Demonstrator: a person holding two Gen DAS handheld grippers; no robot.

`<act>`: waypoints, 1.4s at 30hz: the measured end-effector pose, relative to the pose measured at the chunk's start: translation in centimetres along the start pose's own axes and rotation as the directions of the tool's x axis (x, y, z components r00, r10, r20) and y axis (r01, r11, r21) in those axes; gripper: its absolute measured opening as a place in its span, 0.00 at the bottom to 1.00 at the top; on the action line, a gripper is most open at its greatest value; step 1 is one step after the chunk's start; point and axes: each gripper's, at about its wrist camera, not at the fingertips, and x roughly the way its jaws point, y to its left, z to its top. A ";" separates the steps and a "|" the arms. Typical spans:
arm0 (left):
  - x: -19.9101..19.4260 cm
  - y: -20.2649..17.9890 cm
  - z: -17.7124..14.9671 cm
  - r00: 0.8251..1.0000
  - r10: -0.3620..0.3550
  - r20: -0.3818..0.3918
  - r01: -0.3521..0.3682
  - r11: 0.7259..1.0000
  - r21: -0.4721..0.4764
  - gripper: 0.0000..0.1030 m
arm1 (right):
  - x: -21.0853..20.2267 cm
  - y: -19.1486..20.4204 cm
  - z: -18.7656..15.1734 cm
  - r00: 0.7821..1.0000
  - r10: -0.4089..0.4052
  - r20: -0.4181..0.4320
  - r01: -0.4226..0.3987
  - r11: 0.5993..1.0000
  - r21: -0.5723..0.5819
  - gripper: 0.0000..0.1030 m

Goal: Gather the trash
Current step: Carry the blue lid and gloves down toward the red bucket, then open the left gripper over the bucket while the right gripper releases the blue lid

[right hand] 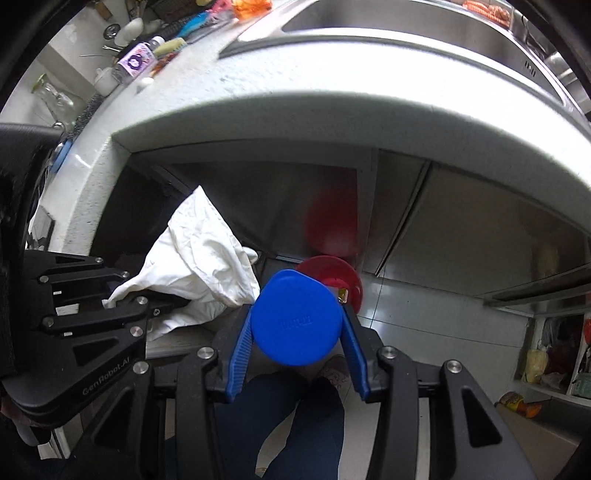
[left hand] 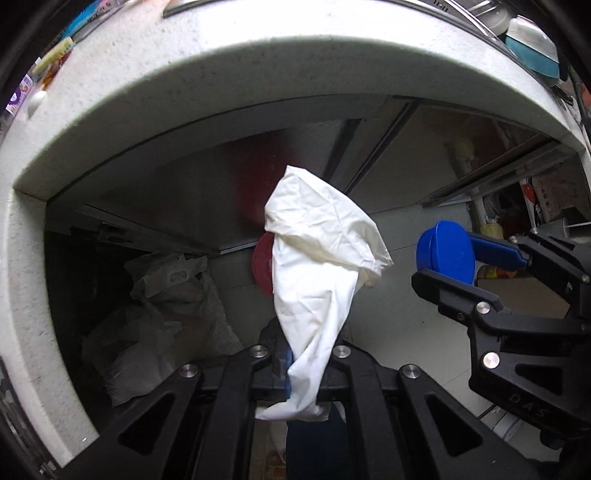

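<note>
My left gripper point(left hand: 304, 363) is shut on a crumpled white tissue point(left hand: 317, 258), which sticks out forward from the jaws; it also shows in the right wrist view point(right hand: 199, 266) at the left. My right gripper point(right hand: 295, 325) is shut on a round blue lid point(right hand: 295, 317), held between the blue fingers point(right hand: 240, 350); the lid also shows in the left wrist view point(left hand: 447, 253) at the right. Both grippers are held below the counter edge, side by side. A red bin point(right hand: 332, 273) stands on the floor beyond them, partly hidden by the lid and, in the left wrist view point(left hand: 260, 264), by the tissue.
A white speckled counter point(right hand: 295, 110) with a steel sink point(right hand: 406, 26) overhangs steel cabinet doors point(right hand: 461, 229). Bottles and clutter point(right hand: 136, 61) sit on the counter's left. White sacks point(left hand: 166, 314) lie on the floor left. Shelves with items point(right hand: 554, 354) stand at right. The person's legs point(right hand: 295, 424) are below.
</note>
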 end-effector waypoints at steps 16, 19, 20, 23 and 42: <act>14.0 2.0 2.0 0.996 -0.024 -0.085 0.019 0.998 -0.057 0.04 | 10.6 -4.0 -1.1 1.000 -0.023 0.001 0.022 0.999 0.049 0.42; 16.4 2.1 2.3 0.995 -0.039 -0.092 0.034 0.998 -0.051 0.05 | 12.5 -4.8 -1.4 1.000 -0.024 -0.016 0.025 0.997 0.075 0.42; 17.0 2.2 2.4 0.995 -0.039 -0.096 0.035 0.998 -0.044 0.05 | 13.1 -5.0 -1.5 0.999 -0.026 -0.021 0.028 0.996 0.082 0.42; 18.4 2.1 2.8 0.995 -0.028 -0.091 0.026 0.999 -0.027 0.13 | 14.2 -5.6 -2.2 0.999 -0.029 -0.027 0.032 0.995 0.099 0.42; 18.3 4.0 1.3 0.998 -0.014 -0.066 0.010 0.998 -0.062 0.54 | 16.4 -6.4 -2.0 0.999 -0.019 -0.050 0.024 0.995 0.100 0.42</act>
